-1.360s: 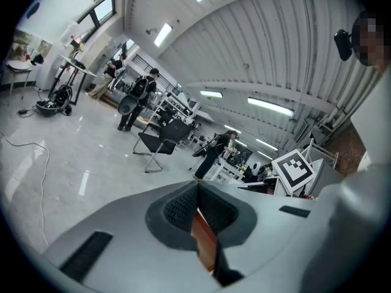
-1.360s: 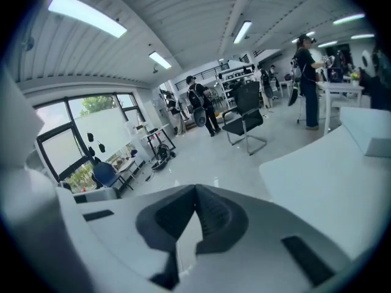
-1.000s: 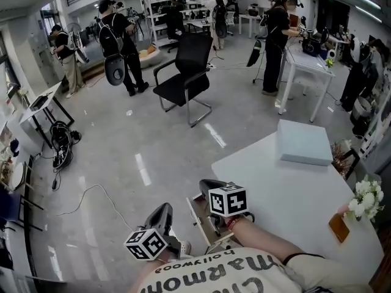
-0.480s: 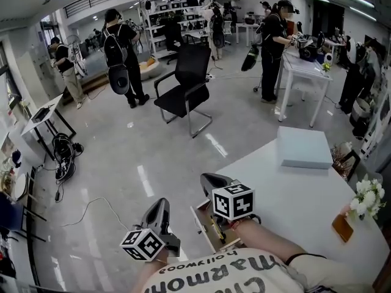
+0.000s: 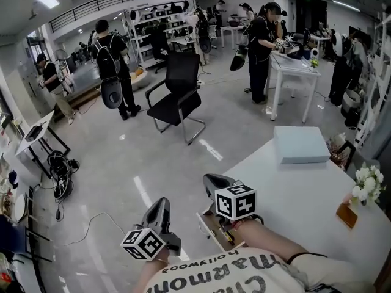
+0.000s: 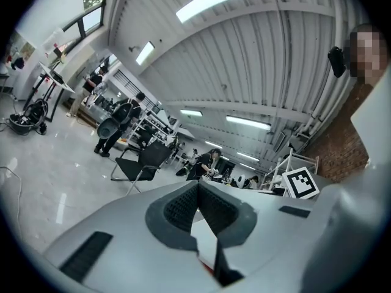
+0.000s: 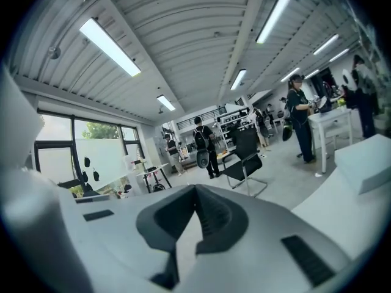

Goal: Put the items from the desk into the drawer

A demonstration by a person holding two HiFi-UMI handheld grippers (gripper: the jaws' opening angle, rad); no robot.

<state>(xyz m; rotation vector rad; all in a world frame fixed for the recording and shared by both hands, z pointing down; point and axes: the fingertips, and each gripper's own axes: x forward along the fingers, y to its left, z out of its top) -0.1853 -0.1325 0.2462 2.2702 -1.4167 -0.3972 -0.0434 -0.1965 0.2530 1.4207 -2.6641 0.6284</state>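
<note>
Two grippers in my hands, left gripper (image 5: 160, 205) and right gripper (image 5: 212, 180). One white desk (image 5: 287, 194), one drawer (image 5: 211, 232), one pale blue box (image 5: 300, 144), one bunch of flowers (image 5: 365, 185). One black chair (image 5: 178, 90). Three people (image 5: 110, 60) (image 5: 47, 77) (image 5: 259, 41) near enough to count; those farther back are too small.

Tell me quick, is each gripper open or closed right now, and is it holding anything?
Left gripper: closed, nothing between its jaws.
Right gripper: closed, nothing between its jaws.
</note>
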